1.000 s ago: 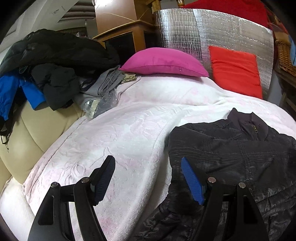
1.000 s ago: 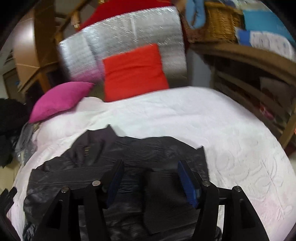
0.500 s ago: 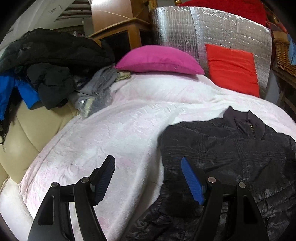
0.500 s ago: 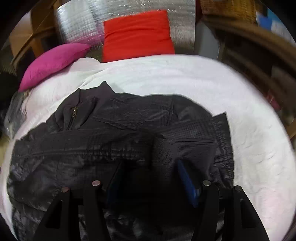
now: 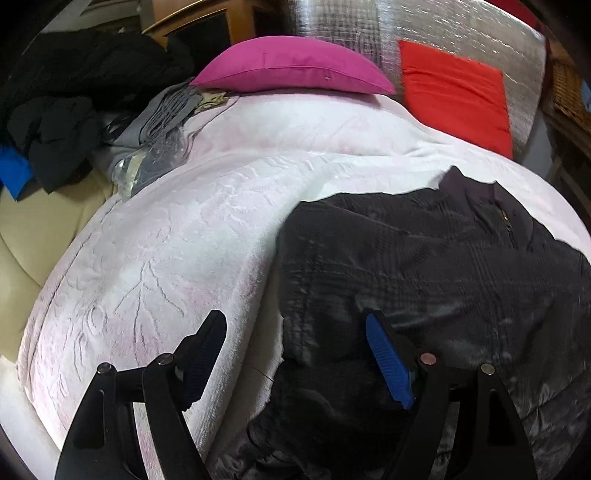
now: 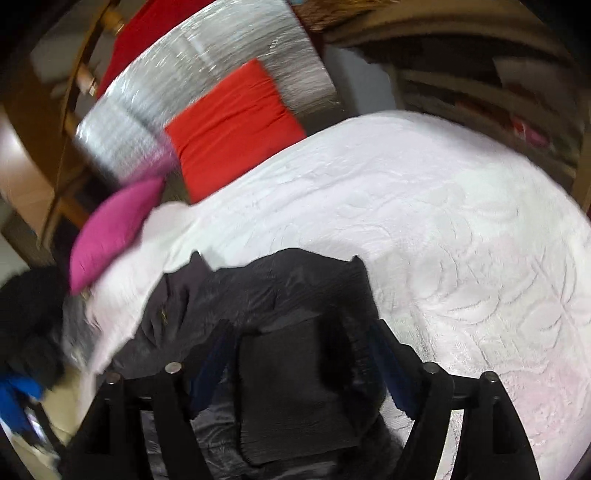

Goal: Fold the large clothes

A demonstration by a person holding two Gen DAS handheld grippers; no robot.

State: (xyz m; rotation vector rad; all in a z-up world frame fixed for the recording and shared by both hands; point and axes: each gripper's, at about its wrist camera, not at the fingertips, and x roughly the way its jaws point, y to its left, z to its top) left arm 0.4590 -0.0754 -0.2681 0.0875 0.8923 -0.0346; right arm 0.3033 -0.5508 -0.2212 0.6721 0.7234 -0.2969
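Observation:
A black quilted jacket lies spread on the white bedspread, collar and zip toward the pillows. My left gripper is open and hovers over the jacket's left edge, one finger over the bedspread, the other over the jacket. In the right wrist view the jacket lies below, with its ribbed cuff between the fingers. My right gripper is open, low over that cuff.
A magenta pillow and a red cushion lean on a silver foil panel at the bed's head. A heap of dark and grey clothes sits at the left on a beige seat. Wooden shelves stand right.
My right gripper dipped toward the jacket and then tilted and swung; its view is blurred. My left gripper moved lower and closer over the jacket's left edge. Both stayed open.

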